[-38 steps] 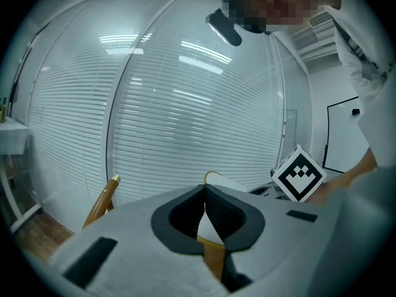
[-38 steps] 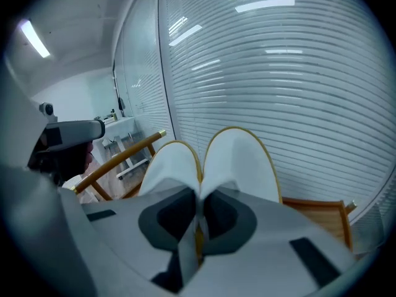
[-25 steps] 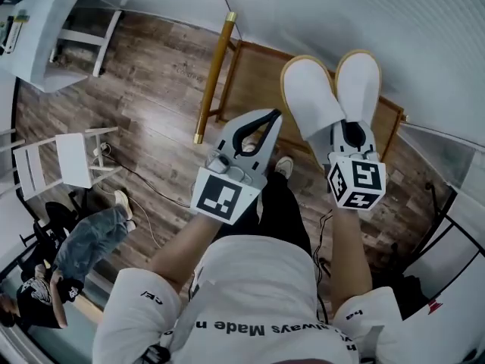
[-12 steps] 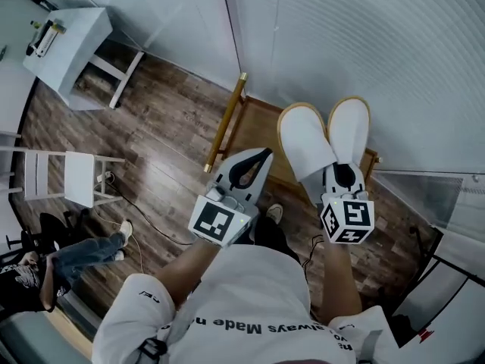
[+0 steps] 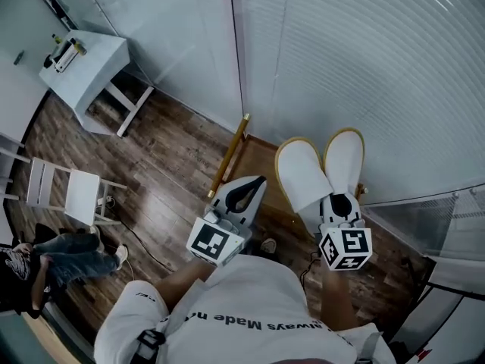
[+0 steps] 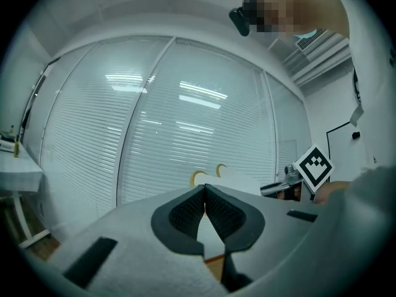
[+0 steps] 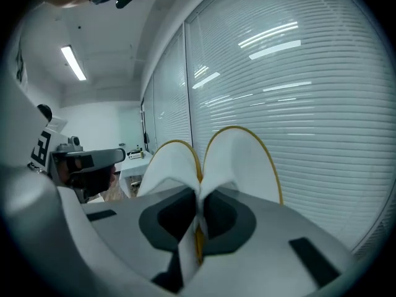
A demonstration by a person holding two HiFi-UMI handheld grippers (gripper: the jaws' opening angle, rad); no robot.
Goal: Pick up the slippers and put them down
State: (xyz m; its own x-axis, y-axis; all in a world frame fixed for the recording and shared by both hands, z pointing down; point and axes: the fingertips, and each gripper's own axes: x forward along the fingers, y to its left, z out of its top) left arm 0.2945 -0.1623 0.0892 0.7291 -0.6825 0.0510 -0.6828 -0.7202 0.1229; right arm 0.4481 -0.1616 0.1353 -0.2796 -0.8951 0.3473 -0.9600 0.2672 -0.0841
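Two white slippers with tan rims [image 5: 305, 174] are held side by side, toes pointing toward the blinds. My right gripper [image 5: 339, 205] is shut on their heel ends. In the right gripper view the pair [image 7: 238, 159] fans up out of the right gripper [image 7: 198, 197], whose jaws pinch both edges together. My left gripper [image 5: 256, 180] hangs level to the left of the slippers, apart from them. In its own view the left gripper [image 6: 205, 188] has its tips touching with nothing between them, and the slippers [image 6: 218, 173] show beyond.
Below the slippers is a low wooden rack [image 5: 261, 158] with a gold pole [image 5: 230, 158], against a wall of white blinds [image 5: 364, 59]. A white table [image 5: 87, 67] and a white chair [image 5: 72, 196] stand on the wood floor at left. A person [image 5: 45, 258] sits at lower left.
Both grippers have risen, the right one carrying the slippers up off the wooden rack. The floor and rack look smaller and farther below. More of the blinds fills the view.
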